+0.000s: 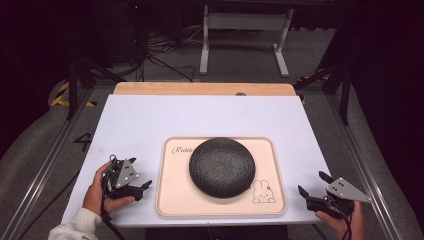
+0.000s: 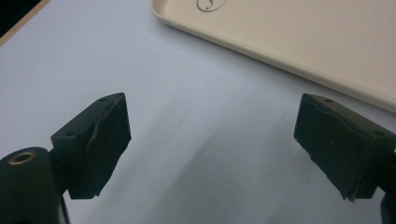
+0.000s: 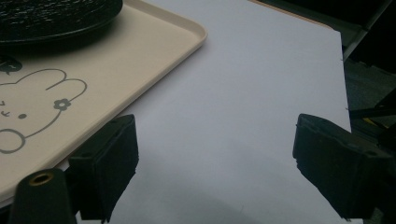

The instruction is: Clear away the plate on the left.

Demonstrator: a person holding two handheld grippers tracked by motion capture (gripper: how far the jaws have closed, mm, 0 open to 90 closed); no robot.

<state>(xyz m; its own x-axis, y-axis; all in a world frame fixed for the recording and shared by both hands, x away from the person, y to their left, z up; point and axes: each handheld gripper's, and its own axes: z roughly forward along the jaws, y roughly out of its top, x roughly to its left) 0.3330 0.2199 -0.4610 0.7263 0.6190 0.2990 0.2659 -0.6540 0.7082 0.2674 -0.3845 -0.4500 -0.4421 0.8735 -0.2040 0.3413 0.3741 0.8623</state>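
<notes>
I am holding the left gripper [image 1: 141,186] low over the white table top [image 1: 210,117], its jaws spread wide with nothing between them, just beside the left edge of the cream tray [image 1: 170,200]. In the left gripper view its pads [image 2: 109,135] are framing bare table [image 2: 187,154], with the tray's rim [image 2: 280,58] crossing the upper right. I am keeping the right gripper [image 1: 314,186] at the table's near right corner, jaws also wide apart and empty. In the right gripper view the tray [image 3: 154,60] is sitting just beside the left jaw, showing a line-drawn rabbit [image 3: 32,100]. A round, dark, rough-textured dish [image 1: 222,167] is resting in the middle of the tray, apart from both grippers.
</notes>
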